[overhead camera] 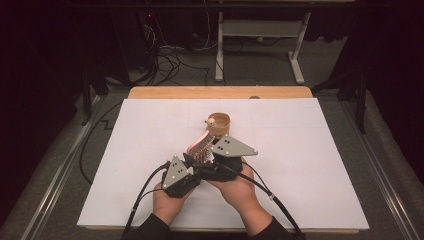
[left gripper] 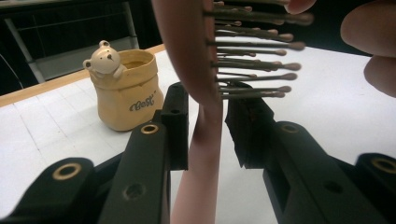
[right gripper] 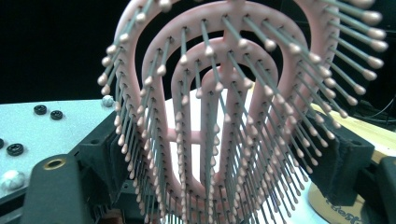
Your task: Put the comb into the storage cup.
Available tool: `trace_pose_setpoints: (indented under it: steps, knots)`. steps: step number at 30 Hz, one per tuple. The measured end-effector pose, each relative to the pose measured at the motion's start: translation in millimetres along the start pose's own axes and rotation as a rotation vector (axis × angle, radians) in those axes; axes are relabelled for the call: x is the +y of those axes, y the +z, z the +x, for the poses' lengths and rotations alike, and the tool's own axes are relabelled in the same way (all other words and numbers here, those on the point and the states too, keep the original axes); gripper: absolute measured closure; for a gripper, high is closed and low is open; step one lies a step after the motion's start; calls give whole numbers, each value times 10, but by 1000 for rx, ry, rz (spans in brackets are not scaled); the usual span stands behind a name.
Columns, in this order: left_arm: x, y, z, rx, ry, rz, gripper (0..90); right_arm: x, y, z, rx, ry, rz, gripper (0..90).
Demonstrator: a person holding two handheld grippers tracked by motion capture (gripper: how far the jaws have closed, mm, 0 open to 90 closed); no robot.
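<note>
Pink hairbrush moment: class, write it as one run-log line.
object: pink hairbrush | right gripper: shut on its head | left gripper: jaws astride handle, gaps visible | nearby: bear-trimmed cup upright

Bright white table (overhead camera: 310, 165) amid a dim, dark room; close hairbrush (right gripper: 224, 116) bristles softly blurred.

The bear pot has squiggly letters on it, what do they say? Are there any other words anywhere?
"Bear", most likely: dark curly letters on the front of the yellow bear pot, seen in the left gripper view; the middle letters are too blurred to be sure.
Dark letters low on the same pot in the right gripper view: cut off and too blurred to read.
The pink hairbrush carries no words.
</note>
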State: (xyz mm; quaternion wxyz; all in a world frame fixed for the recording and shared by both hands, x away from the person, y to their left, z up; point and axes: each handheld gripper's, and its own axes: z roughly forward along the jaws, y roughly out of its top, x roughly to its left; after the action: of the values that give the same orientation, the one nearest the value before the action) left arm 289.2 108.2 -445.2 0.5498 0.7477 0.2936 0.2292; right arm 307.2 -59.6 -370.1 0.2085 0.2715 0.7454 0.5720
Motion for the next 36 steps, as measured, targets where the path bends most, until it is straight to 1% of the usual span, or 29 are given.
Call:
trace_pose_setpoints:
  steps: [1, 2, 5, 6, 10, 11, 16, 18, 19, 21, 23, 24, 25, 28, 30, 32, 33, 34, 36]
  knots:
    - [0, 1, -1, 1, -1, -1, 679, 0, -1, 0, 0, 2, -1, 200]
    - [0, 2, 1, 2, -1, 0, 645, -1, -1, 1, 0, 2, -2, 200]
    - [0, 5, 4, 2, -5, 2, 643, 2, -6, -3, -1, 4, -1, 200]
    - [0, 7, 4, 3, -8, 4, 609, 3, -9, -4, -4, 4, -2, 200]
    - [-3, 14, 13, 1, -14, 10, 602, 1, -20, -15, -8, 5, -2, 200]
    - [-3, 16, 18, -3, -17, 12, 565, 0, -23, -20, -9, 5, -3, 200]
    - [-15, 32, 12, -34, -18, 20, 563, -2, -45, -47, -16, 7, -4, 200]
    - [-18, 42, 13, -45, -26, 27, 513, -3, -54, -59, -19, 12, -6, 200]
    - [-19, 44, 16, -53, -31, 28, 513, -5, -58, -67, -19, 13, -6, 200]
    - [-20, 43, 16, -57, -29, 29, 513, -8, -63, -79, -23, 15, -6, 200]
    - [-21, 46, 22, -73, -36, 31, 512, -12, -69, -89, -26, 14, -6, 201]
    - [-22, 50, 24, -76, -38, 33, 467, -13, -73, -93, -28, 15, -5, 200]
    - [-25, 51, 27, -83, -41, 35, 454, -13, -75, -97, -29, 16, -4, 201]
    - [-24, 42, 33, -89, -41, 47, 454, -12, -87, -117, -33, 15, -3, 200]
    - [-13, 28, 40, -108, -60, 48, 380, -11, -106, -139, -38, 16, -4, 200]
    - [-9, 7, 48, -105, -47, 49, 378, -13, -129, -166, -45, 18, -1, 200]
    - [-12, -5, 60, -102, -48, 50, 378, -15, -138, -183, -48, 21, -3, 201]
    - [-16, -8, 72, -100, -53, 51, 338, -16, -152, -203, -53, 22, -1, 200]
    - [-27, -18, 106, -109, -55, 63, 319, -16, -171, -230, -62, 23, -2, 200]
